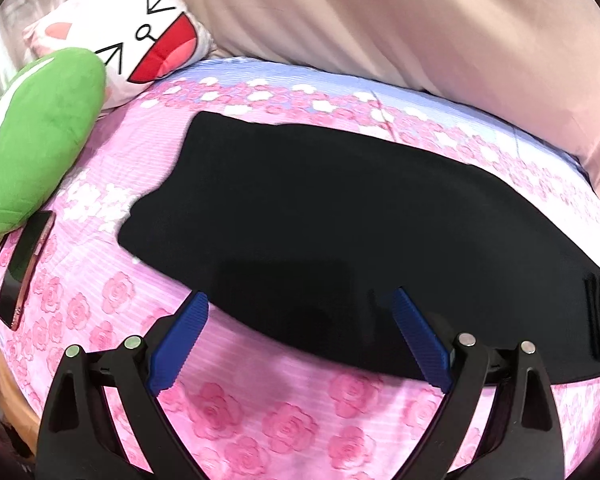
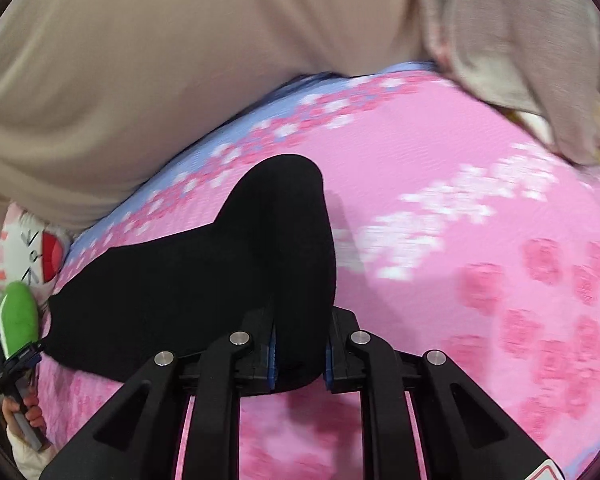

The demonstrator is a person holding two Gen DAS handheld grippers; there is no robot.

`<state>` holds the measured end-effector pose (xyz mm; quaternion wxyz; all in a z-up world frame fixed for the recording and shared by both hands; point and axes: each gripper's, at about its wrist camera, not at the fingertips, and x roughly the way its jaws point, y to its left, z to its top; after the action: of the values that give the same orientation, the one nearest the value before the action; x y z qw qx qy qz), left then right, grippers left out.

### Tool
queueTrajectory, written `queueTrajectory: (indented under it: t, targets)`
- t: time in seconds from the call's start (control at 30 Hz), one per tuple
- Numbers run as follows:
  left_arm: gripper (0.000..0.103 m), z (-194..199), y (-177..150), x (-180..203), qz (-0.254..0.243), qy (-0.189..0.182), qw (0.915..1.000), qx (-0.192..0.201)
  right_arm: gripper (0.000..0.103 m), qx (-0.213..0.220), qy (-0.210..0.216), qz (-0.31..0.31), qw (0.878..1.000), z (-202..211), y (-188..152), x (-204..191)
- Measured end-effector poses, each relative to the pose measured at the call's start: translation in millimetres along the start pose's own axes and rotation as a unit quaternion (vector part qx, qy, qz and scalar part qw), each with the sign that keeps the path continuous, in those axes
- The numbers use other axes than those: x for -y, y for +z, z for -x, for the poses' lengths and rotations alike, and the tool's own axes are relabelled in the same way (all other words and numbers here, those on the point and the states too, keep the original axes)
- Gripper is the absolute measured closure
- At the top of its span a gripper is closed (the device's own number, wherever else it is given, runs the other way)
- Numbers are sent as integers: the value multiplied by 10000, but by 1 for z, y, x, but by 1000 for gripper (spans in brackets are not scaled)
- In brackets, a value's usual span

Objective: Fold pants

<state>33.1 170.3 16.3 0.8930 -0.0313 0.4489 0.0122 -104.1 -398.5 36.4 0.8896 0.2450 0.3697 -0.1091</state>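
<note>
Pants (image 1: pixel 320 216), black, lie stretched along the bed (image 1: pixel 260 412) on its pink flowered sheet, a long flat band running from a stepped end near the cushions off toward the right edge of the left wrist view. Laid out flat like this, they give a clean line to fold over, and the sheet's smooth surface lets the cloth slide without bunching. Behind them a beige bedcover (image 1: pixel 400 24) is heaped out of the way, which leaves the working stretch of the sheet free.

At the head end sit a white cartoon-face cushion (image 1: pixel 140 32) and a green plush (image 1: pixel 40 120), just beside the pants but apart from them; a phone (image 1: pixel 24 268) rests by the plush at the bed's edge, close enough to be brushed if the cloth is swung that way.

Right tool (image 2: pixel 300 360) has its jaws drawn narrow onto one end of the pants, the cloth humping up between and above the blue pads (image 2: pixel 271 364). It seems held there so that end can be carried over toward the other. Left tool (image 1: pixel 300 340) hangs above the near hem with its jaws wide apart and nothing between them, probably placed to pin or catch the cloth at the fold line. In the right wrist view a hand (image 2: pixel 30 414) grips the left tool's handle at the far left.
</note>
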Motion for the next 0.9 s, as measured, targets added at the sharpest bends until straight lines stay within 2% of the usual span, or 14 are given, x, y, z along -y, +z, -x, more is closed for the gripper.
queueTrajectory:
  t: [0.07, 0.13, 0.17, 0.2, 0.23, 0.27, 0.3, 0.37, 0.47, 0.57, 0.67, 0.73, 0.8, 0.9]
  targets:
    - [12, -3, -3, 8, -49, -49, 10000, -36, 88, 27, -253, -234, 9994, 6, -5, 26]
    - [12, -8, -5, 15, -76, -109, 9998, -112, 83, -255, -491, 1, 9985, -3, -14, 33]
    - [12, -11, -5, 16, -50, -112, 9998, -152, 73, -252, -625, 37, 9977, -2, -15, 32]
    - [12, -13, -5, 17, -3, -126, 9998, -180, 66, -124, -856, 60, 9962, 5, -17, 27]
    - [12, -13, -5, 15, 17, -142, 9997, -185, 66, 260, -1298, 255, 9909, 22, -17, 12]
    - [12, -12, -4, 13, 42, -167, 9997, -172, 58, 555, -1403, 472, 9874, 35, -17, 1]
    - [12, -11, -4, 11, 55, -182, 9997, -150, 44, 802, -1291, 693, 9859, 48, -19, -13]
    - [12, -10, -4, 9, 56, -182, 9997, -127, 40, 874, -708, 1118, 9873, 62, -24, -48]
    - [12, -11, -5, 8, 108, -218, 9996, -145, 40, 333, -78, 1711, 9847, 39, -41, -92]
    - [12, -10, -8, 11, 53, -294, 9994, -179, 41, -107, -189, 2201, 9752, -2, -60, -120]
    - [12, -9, -10, 15, -110, -318, 9993, -176, 41, -269, -319, 2253, 9734, -27, -62, -124]
    - [12, -10, -12, 15, -136, -347, 9991, -187, 47, -340, -409, 2198, 9741, -41, -65, -123]
    - [11, -13, -13, 15, -136, -360, 9990, -221, 89, -305, -388, 2233, 9735, -43, -61, -126]
    - [11, -14, -10, 14, -69, -386, 9990, -199, 90, -354, -147, 1925, 9805, -40, -46, -133]
